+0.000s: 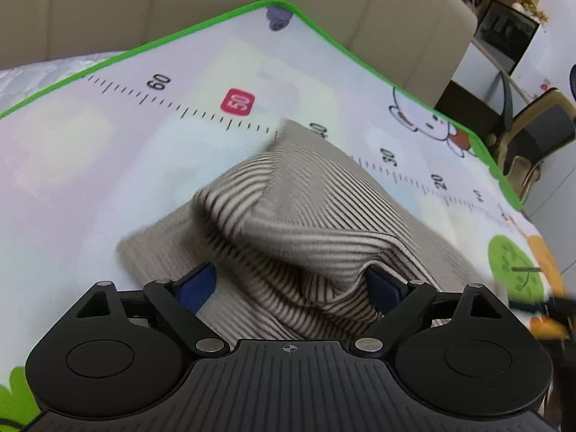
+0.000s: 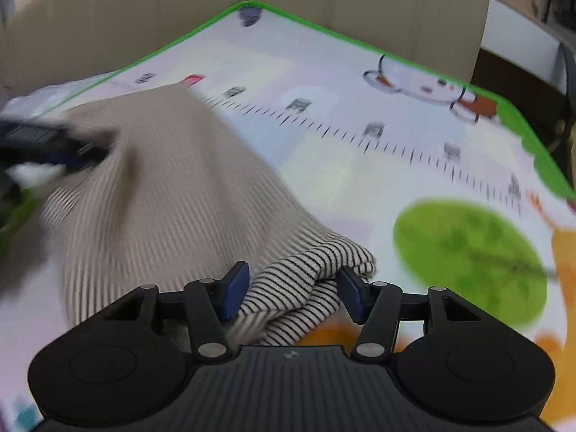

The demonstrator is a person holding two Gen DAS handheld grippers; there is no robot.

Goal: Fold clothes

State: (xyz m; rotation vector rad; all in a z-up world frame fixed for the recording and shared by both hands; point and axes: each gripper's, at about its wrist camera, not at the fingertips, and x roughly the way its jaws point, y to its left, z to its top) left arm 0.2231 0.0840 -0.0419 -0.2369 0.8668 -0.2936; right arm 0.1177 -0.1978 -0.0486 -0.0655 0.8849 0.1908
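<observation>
Striped knit, left wrist view: beige garment [image 1: 288, 237] with thin dark stripes, bunched and lifted between my left gripper [image 1: 295, 284] fingers, rest of it draped on the mat.
Left jaws: spread wide, blue pads [image 1: 196, 286] either side of a raised fold; cloth fills the gap but I can't tell if it's pinched.
Why held so: I judge a corner is being carried over for a fold.
Surface, left: cartoon play mat [image 1: 108, 151], green border, printed ruler scale.
Room, left: beige padded headboard [image 1: 216, 7], shelving and a chair at right.
Right wrist view: right gripper [image 2: 293, 289] at the garment's near edge [image 2: 316, 262], low on the mat.
Right jaws: apart, pads flanking the folded hem, grip unclear.
Left gripper from here: blurred at left [image 2: 68, 151], raising the cloth.
Surface, right: same mat, green circle print [image 2: 468, 252].
</observation>
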